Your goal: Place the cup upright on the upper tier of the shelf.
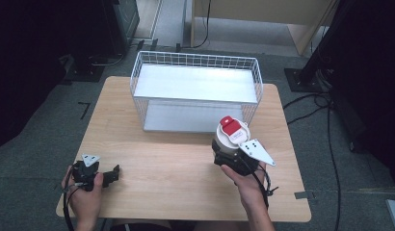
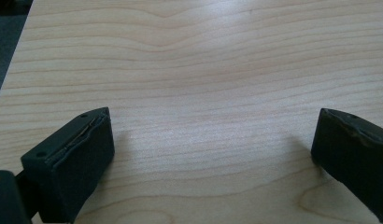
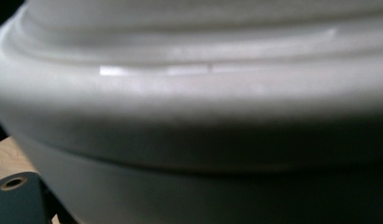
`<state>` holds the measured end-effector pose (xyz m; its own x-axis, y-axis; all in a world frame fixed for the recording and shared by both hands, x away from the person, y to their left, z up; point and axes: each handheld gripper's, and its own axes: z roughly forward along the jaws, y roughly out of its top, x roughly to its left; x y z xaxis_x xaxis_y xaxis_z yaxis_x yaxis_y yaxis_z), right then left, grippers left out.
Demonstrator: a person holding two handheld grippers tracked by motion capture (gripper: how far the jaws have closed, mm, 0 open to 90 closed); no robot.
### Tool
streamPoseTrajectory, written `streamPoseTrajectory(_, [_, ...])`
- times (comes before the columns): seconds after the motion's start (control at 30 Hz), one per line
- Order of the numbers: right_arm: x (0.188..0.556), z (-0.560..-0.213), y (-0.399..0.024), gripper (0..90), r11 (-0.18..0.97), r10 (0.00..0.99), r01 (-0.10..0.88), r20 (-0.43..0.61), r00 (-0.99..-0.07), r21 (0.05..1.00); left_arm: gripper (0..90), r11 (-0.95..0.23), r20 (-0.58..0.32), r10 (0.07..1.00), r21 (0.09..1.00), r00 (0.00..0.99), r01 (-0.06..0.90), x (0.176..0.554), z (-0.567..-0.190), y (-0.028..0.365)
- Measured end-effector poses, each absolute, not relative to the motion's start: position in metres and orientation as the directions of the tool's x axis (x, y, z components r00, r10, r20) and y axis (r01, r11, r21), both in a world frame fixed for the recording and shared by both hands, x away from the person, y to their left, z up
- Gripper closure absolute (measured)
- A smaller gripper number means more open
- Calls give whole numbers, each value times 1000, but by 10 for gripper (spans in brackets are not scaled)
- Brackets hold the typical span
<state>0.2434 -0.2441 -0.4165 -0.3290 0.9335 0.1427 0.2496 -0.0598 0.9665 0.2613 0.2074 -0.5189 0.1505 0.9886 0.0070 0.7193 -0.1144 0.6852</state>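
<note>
Sitting right of centre in the high view, the white round plastic container with a red flip lid is being pinched by the right gripper just before the white wire basket. At lower left, the left gripper is resting spread over the pale wooden table.

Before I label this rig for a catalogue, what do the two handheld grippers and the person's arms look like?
Both are black. The left gripper has two blocky black jaws with flat, ridged pads and small round holes. Each carries a grey three-cornered plate with dark dots; the right gripper's plate is longer. A black cable trails from each toward the person. The forearms are bare, no sleeves visible.
</note>
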Motion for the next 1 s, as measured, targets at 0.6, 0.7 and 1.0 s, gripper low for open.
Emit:
streamPoseTrajectory(0.6, [271, -371, -234, 82, -69, 930, 176, 127, -345, 982, 0, -116, 8, 989, 685, 151, 719, 261, -519, 207])
streamPoseTrajectory(0.7, [276, -364, -231, 82, -67, 931, 160, 119, -345, 985, 0, -119, 11, 988, 683, 153, 720, 261, -519, 208])
streamPoseTrajectory(1.0, [291, -346, -221, 82, -56, 946, 88, 81, -315, 994, 0, -115, 8, 989, 685, 151, 719, 261, -519, 207])
